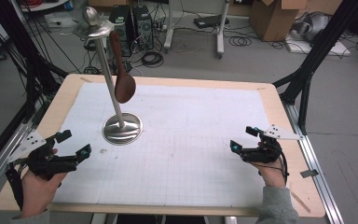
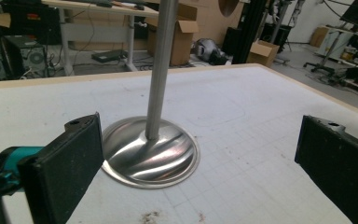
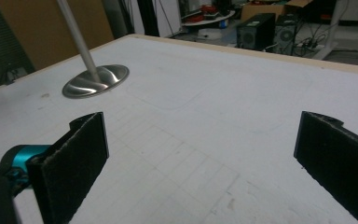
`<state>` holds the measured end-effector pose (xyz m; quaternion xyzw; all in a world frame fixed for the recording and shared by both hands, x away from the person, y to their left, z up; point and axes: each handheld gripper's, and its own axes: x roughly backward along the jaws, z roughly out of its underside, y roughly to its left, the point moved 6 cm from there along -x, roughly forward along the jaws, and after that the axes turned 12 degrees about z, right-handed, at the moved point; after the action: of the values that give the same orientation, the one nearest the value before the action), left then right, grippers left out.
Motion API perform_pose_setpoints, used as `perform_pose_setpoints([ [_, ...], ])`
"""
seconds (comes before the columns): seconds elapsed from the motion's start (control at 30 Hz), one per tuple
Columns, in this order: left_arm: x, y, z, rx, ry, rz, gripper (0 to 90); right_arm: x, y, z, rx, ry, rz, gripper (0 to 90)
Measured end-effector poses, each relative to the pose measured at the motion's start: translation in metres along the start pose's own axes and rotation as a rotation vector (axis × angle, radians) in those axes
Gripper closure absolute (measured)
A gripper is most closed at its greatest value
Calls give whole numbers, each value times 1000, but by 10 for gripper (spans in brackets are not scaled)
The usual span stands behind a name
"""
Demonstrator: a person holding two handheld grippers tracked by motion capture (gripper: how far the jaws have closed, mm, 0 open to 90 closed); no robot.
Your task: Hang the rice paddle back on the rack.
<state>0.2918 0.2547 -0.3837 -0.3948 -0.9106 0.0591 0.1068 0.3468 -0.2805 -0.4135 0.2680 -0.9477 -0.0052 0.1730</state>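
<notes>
1. We hold both grippers low at the near edge of the table (image 1: 279,100), jaws spread wide and holding nothing. The left gripper (image 1: 73,145) sits at about 8 o'clock on the mat, the right gripper (image 1: 242,138) at about 4 o'clock.

2. The thing nearest our work is the metal stand (image 1: 122,127), with the wooden spoon (image 1: 122,84) hanging from it. Its round base rests on the white mat (image 1: 200,140) at roughly 10 o'clock, just beyond the left gripper and well apart from the right one.

3. We judge the step in hand to be a reach for the spoon. The left gripper is better placed: in the left gripper view its open jaws already frame the pole (image 2: 161,70) and the base (image 2: 151,151).

4. To do it well, we raise the left gripper toward 12 o'clock and come in at the spoon's handle rather than its bowl, keeping the jaws wide until the handle lies between the pads.

5. The stand looks tall and slim, so a sideways knock could tip it. We lift the spoon up off its hook instead of pulling; the right gripper could steady the base (image 3: 96,80).

6. The spoon is dark brown with an oval bowl hanging downward just beside the pole. The stand is brushed, shiny steel with a rounded knob on top.
</notes>
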Motion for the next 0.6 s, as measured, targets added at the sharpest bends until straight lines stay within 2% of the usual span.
perform_pose_setpoints([
  [0.3,9,10,3,3,-4,-44,18,11,-16,7,-41,-17,55,16],
  [0.43,13,14,4,6,-7,-68,18,18,-24,9,-44,-24,88,16],
  [0.6,11,17,7,15,0,-76,18,24,-32,11,-62,-32,111,16],
])
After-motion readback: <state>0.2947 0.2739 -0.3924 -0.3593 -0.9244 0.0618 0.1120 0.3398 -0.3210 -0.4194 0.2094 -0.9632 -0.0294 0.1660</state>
